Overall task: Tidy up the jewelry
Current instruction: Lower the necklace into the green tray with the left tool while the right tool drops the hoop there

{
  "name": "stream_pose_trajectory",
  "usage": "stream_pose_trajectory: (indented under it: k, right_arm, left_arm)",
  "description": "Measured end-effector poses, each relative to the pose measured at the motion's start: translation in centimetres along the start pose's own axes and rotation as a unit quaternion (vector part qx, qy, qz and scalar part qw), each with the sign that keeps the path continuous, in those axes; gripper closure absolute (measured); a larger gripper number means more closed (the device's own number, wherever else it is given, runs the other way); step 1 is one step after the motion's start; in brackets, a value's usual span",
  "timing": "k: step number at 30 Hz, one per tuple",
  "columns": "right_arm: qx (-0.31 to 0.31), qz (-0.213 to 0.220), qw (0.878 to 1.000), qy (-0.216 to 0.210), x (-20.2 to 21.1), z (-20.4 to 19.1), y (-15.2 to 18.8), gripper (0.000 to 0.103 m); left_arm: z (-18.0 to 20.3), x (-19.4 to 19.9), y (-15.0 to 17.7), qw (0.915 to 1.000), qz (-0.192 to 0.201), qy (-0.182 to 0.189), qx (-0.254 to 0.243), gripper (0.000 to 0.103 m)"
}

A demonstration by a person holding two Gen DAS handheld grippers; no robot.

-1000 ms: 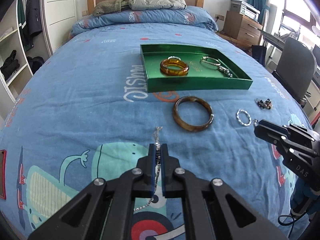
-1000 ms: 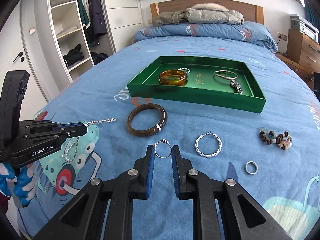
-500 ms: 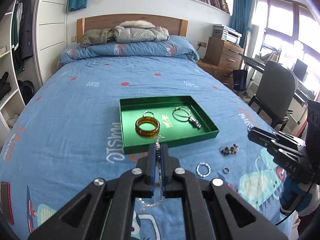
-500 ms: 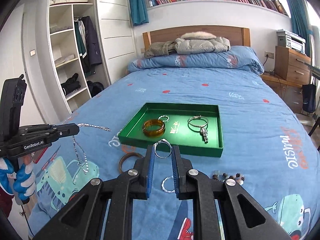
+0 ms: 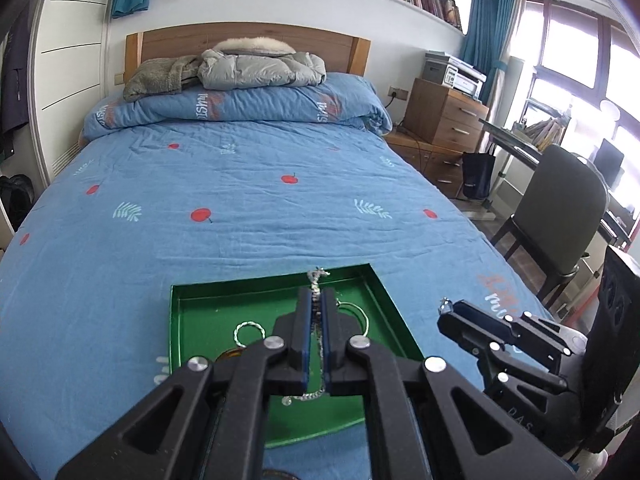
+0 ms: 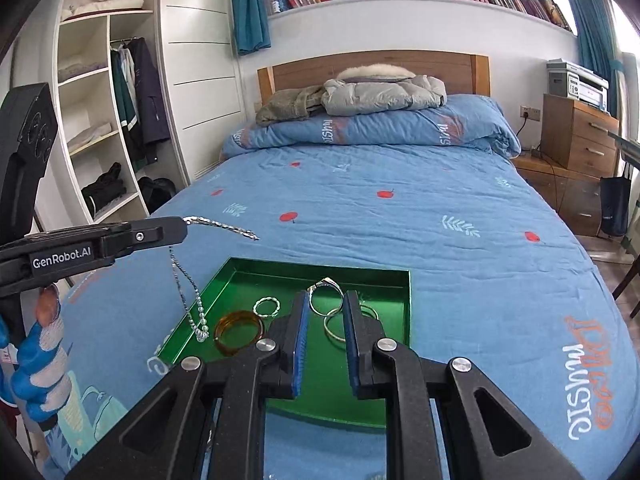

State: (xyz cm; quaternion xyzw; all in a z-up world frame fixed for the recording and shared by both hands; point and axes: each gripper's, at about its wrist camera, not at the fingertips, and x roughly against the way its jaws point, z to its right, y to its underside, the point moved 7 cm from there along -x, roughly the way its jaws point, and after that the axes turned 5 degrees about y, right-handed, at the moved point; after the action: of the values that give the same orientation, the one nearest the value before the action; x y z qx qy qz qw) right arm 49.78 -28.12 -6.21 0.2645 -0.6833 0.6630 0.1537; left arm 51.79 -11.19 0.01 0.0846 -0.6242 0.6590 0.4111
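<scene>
A green tray (image 5: 180,320) (image 6: 392,280) lies on the blue bed. My left gripper (image 5: 315,300) (image 6: 182,228) is shut on a silver chain necklace (image 5: 318,278) (image 6: 188,300), which hangs down over the tray's left part. My right gripper (image 6: 326,300) (image 5: 446,308) is shut on a silver ring (image 6: 326,290) and holds it above the tray. In the tray lie an amber bangle (image 6: 238,332), a twisted silver hoop (image 6: 267,306) (image 5: 249,332) and a silver bracelet (image 6: 334,330).
The blue bedspread (image 5: 240,200) reaches to a headboard with piled coats (image 5: 248,68). A grey chair (image 5: 568,216) and a desk stand to the right of the bed. A wardrobe with open shelves (image 6: 96,120) stands to the left.
Both grippers have risen and moved forward over the green tray, each with its piece. The loose jewelry on the bed has dropped out of view below.
</scene>
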Motion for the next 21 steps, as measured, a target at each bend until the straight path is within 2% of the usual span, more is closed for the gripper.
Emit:
stream_pose_trajectory:
  k: [3,9,16,21]
  right_arm:
    - [-0.002,-0.016,1.0,0.0,-3.7,0.6,-0.4,0.086]
    - [-0.009,-0.078,0.997,-0.009,-11.0,1.4,1.4,0.086]
    - [0.007,-0.164,0.986,-0.019,-15.8,1.6,4.7,0.086]
    - [0.047,-0.181,0.982,-0.004,-16.5,1.0,5.5,0.085]
  left_arm:
    - [-0.7,-4.3,-0.2,0.9997,-0.023,-0.009,0.002,0.099]
    - [-3.2,-11.5,2.8,0.9959,-0.086,-0.016,0.022,0.099]
    - [-5.2,-15.3,5.9,0.9902,-0.134,-0.032,0.022,0.099]
    - [-6.0,-16.6,6.9,0.9856,-0.162,-0.031,0.036,0.099]
